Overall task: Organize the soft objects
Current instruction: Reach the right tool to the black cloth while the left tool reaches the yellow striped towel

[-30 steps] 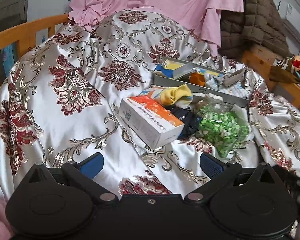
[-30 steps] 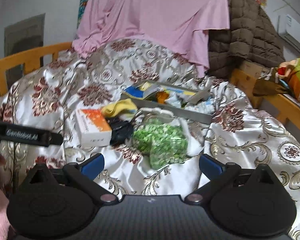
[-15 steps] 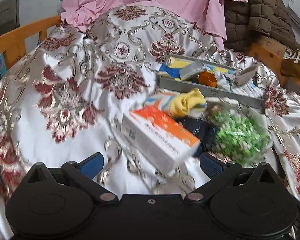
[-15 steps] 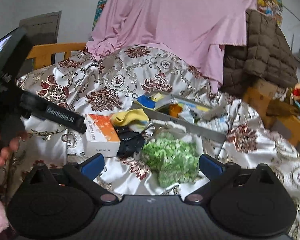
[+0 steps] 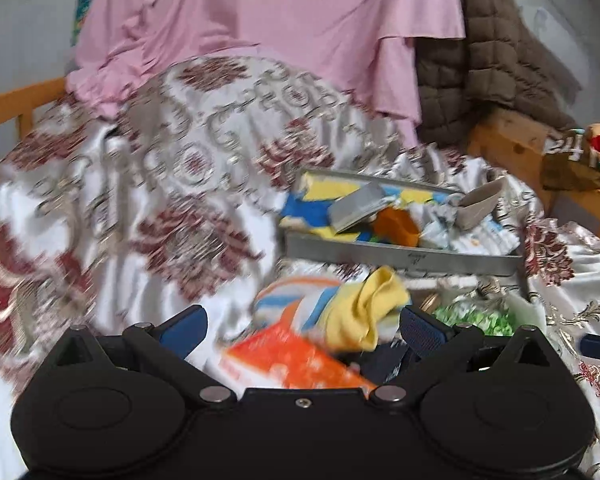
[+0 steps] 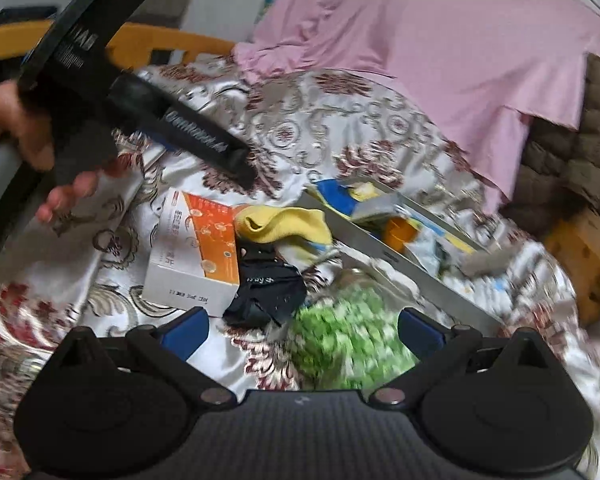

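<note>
Satin bedspread (image 5: 148, 216), white with dark red flowers and silver scrolls, covers the bed and carries everything. A pink sheet (image 5: 260, 28) hangs over its far end, a brown quilted blanket (image 5: 492, 60) sits at the far right, and an orange wooden rail (image 6: 140, 44) runs along the left side. Near the middle, a yellow sock (image 5: 360, 312) lies between an orange and white box (image 6: 196, 256) and a long grey tray (image 5: 400, 254) of mixed items. A black sock (image 6: 266, 288) lies against the box, just beside a bag of green pieces (image 6: 348, 340). The left tongs (image 5: 302, 330) are spread wide above the box and yellow sock, gripping nothing. The right tongs (image 6: 302, 330) are likewise spread wide and hold nothing, above the black sock and the bag.
</note>
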{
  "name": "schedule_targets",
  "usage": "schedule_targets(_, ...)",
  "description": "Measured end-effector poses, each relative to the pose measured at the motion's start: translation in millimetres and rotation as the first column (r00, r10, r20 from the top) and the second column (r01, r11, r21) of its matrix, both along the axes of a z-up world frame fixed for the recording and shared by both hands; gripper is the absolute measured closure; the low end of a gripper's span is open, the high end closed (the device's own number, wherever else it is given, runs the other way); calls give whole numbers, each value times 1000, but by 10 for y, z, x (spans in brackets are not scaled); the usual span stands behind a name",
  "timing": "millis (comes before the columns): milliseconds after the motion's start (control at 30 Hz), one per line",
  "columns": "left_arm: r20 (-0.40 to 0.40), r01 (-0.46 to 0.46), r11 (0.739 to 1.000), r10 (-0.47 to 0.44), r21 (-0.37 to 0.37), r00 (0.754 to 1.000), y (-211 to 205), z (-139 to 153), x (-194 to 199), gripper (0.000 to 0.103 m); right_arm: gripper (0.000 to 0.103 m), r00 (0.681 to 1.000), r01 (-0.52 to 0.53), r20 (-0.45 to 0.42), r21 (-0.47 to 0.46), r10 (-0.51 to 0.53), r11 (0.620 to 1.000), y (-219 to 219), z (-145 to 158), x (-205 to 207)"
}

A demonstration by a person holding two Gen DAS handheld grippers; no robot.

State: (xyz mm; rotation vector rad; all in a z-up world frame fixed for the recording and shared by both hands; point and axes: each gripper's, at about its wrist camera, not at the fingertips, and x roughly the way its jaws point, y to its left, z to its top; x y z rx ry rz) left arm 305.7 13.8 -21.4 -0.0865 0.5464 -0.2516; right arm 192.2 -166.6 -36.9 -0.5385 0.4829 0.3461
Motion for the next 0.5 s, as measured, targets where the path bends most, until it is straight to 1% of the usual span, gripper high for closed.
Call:
schedule_targets(133, 18, 88, 996, -88, -8, 996, -66, -74, 195, 1, 1, 997, -67, 23, -95, 69, 993, 82, -135, 167)
schedule_targets(233, 9, 149, 988, -149, -27, 989, -110, -128, 364, 1, 1, 993, -119, -6, -119, 119, 986, 120, -193, 301)
schedule_targets(300, -6, 215, 975, -216, -61, 976, -125, -142, 507, 1, 1, 988, -151, -40, -126, 148, 980, 149, -225, 389)
schedule_targets(367, -41, 288, 952, -293, -103, 955, -150, -143, 685, 1, 2, 984, -177, -59, -146, 170, 973, 187, -259, 451)
schedule_targets(467, -82, 342, 933, -352, -113, 933, -163, -197, 876, 5, 6, 978, -201, -92, -187, 187, 961, 246, -328, 550)
schedule_targets(500, -96, 353, 929, -364, -114, 926, -162, -231, 924, 5, 10, 977, -206, -102, -204, 189, 957, 266, -358, 585)
